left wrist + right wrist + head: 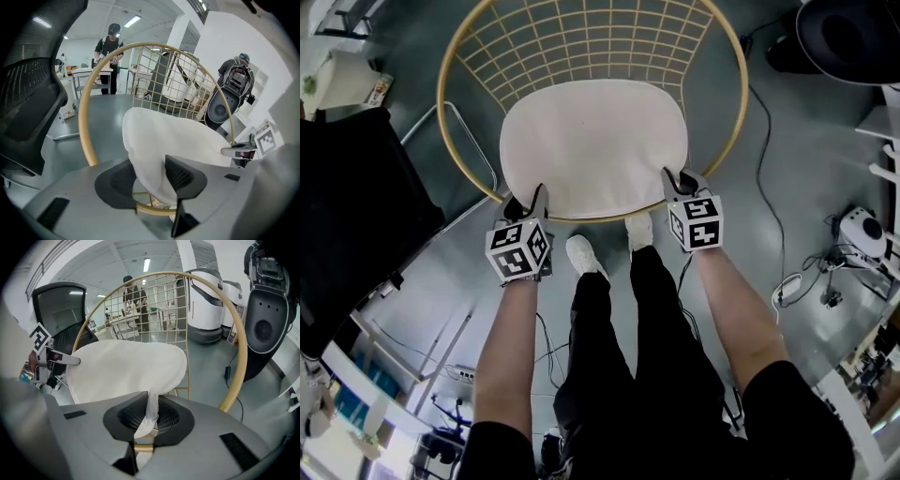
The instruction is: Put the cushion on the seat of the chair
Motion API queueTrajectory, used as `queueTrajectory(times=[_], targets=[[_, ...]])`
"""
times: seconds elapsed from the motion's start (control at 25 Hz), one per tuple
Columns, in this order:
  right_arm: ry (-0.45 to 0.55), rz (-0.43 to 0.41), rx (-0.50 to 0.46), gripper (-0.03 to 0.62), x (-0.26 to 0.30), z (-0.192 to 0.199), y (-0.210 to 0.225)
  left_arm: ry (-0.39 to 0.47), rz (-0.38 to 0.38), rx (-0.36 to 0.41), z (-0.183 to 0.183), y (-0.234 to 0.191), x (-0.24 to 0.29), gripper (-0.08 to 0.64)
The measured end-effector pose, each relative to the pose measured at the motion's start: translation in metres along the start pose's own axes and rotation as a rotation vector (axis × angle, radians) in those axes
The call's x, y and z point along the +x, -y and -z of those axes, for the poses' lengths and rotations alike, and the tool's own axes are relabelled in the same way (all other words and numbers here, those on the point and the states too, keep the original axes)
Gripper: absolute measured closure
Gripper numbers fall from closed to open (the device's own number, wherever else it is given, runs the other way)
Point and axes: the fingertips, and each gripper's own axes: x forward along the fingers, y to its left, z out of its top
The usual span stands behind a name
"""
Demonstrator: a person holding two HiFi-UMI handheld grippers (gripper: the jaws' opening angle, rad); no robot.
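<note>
The soft white oval cushion (pixel 592 145) is lying on the round gold wire chair (pixel 441 94). The right gripper (pixel 680 178) is pinching its near edge. The left gripper (pixel 527 199) is standing open around the near-left edge.

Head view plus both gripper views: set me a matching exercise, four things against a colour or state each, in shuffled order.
1. cushion
2. chair frame
3. left gripper
4. right gripper

A. gold wire
B. pinched shut on the cushion's edge
C. cream, over the chair's seat
D. jaws apart, the cushion's edge between them

Pairs: 1-C, 2-A, 3-D, 4-B
</note>
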Motion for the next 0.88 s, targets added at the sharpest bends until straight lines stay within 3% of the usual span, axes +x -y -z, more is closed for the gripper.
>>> queueTrajectory(times=[0.08,0.32,0.48,0.88], targets=[[-0.003,0.022,0.006,0.546,0.003,0.002,0.002,-0.019,-0.037,0.023,0.004,-0.006,-0.001,0.278],[0.004,0.042,0.02,0.537,0.006,0.002,0.002,-0.008,-0.04,0.065,0.009,-0.009,-0.008,0.281],[-0.011,0.057,0.016,0.497,0.006,0.003,0.001,0.024,-0.053,0.076,0.008,-0.009,-0.017,0.281],[-0.055,0.11,0.004,0.454,0.003,0.001,0.001,0.09,0.034,0.115,-0.005,0.021,-0.043,0.299]])
